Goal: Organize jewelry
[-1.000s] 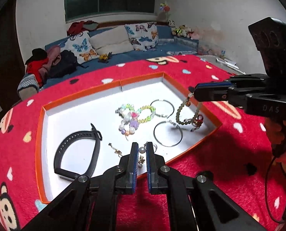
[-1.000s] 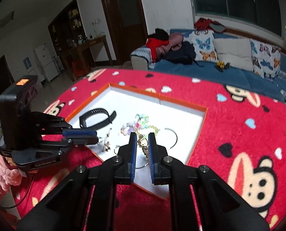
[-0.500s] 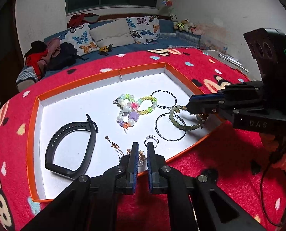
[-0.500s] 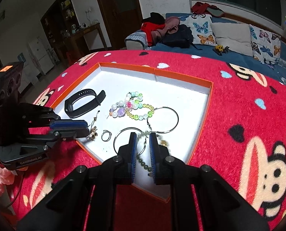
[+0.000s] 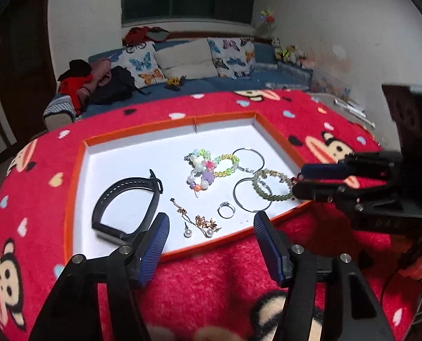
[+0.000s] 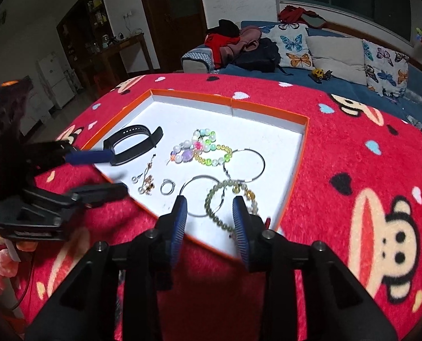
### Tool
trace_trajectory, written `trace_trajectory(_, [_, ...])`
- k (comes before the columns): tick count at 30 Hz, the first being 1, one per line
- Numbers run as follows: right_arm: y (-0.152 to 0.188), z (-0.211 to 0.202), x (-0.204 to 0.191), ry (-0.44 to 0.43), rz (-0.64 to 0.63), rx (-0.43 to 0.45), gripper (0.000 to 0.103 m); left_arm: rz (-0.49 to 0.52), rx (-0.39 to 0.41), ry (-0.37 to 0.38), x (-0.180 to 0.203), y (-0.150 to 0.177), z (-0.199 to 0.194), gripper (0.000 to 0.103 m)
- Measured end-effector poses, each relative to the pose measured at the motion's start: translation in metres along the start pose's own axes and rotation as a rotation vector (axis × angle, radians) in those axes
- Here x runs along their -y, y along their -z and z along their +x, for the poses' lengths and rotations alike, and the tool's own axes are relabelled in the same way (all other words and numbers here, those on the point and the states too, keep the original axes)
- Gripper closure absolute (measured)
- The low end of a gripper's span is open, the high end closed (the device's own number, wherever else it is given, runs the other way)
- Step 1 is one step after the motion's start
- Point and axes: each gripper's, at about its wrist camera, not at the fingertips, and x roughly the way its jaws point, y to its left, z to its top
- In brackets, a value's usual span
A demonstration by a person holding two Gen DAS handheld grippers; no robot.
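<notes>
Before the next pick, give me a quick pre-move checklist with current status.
1. Left tool open and empty: ok.
2. Right tool open, nothing pinched: ok.
3. Green bead bracelet lying in the tray, clear of the right tool's fingers: cannot tell; its near end runs close to one finger.
4. Green bead bracelet separate from other pieces: not ok; it overlaps a silver hoop.
5. Pearl earrings and gold chain reachable by left tool: ok, they lie just ahead of it near the tray's front edge.
6. Black band out of the way: ok, off to the left.
</notes>
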Motion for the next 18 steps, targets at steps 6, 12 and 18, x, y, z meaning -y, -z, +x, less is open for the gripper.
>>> trace_trajectory(6, [0.015, -0.015, -0.009, 0.006, 0.03, 0.001, 0.062, -0.036, 0.024, -0.038, 0.005, 0.011, -0.033, 0.037])
trace_trajectory(12, [0.034, -0.024, -0.023, 0.011, 0.054, 0.001, 0.057, -0.057, 0.038, -0.094, 0.011, 0.03, -0.062, 0.025])
trace_trajectory(18, [0.051, -0.031, -0.036, 0.027, 0.075, -0.009, 0.055, -0.055, 0.038, -0.121, 0.022, 0.053, -0.079, 0.015])
